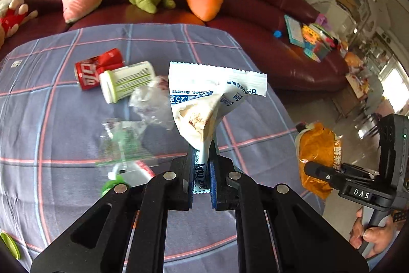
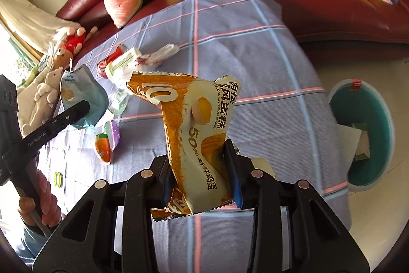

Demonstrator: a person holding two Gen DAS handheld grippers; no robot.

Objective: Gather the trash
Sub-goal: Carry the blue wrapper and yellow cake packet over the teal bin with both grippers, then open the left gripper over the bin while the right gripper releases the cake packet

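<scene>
Left gripper: pinched nearly flat on the tail of a white snack wrapper, held clear above the surface, torn top flaring upward. Right gripper: closed partway on an orange cake wrapper, pads pressing both sides of the crumpled pack, also carried off the cloth. Same orange wrapper seen in the left wrist view at the right edge, with a hand on the handle below it.

Step in hand, as a judgement: both pieces picked up, carry to the bin under way. Green bin on the floor just past the right edge of the surface, open-topped, some paper already inside. Next move likely calls for swinging each gripper over the bin mouth and opening wide enough for the thin film to drop; light wrappers may cling to the pads, so a small shake could be needed.

Farther out on the checked cloth, more trash not yet collected: a red can lying on its side, touching a white bottle with a green rim, a crumpled clear bag just beside those, and a clear bottle with a green label nearer, blurred, so whether it lies flat or is tilted is hard to say. In the right wrist view, a small orange carrot-print packet near the left side of the surface. Beyond: a dark red sofa with plush toys.
</scene>
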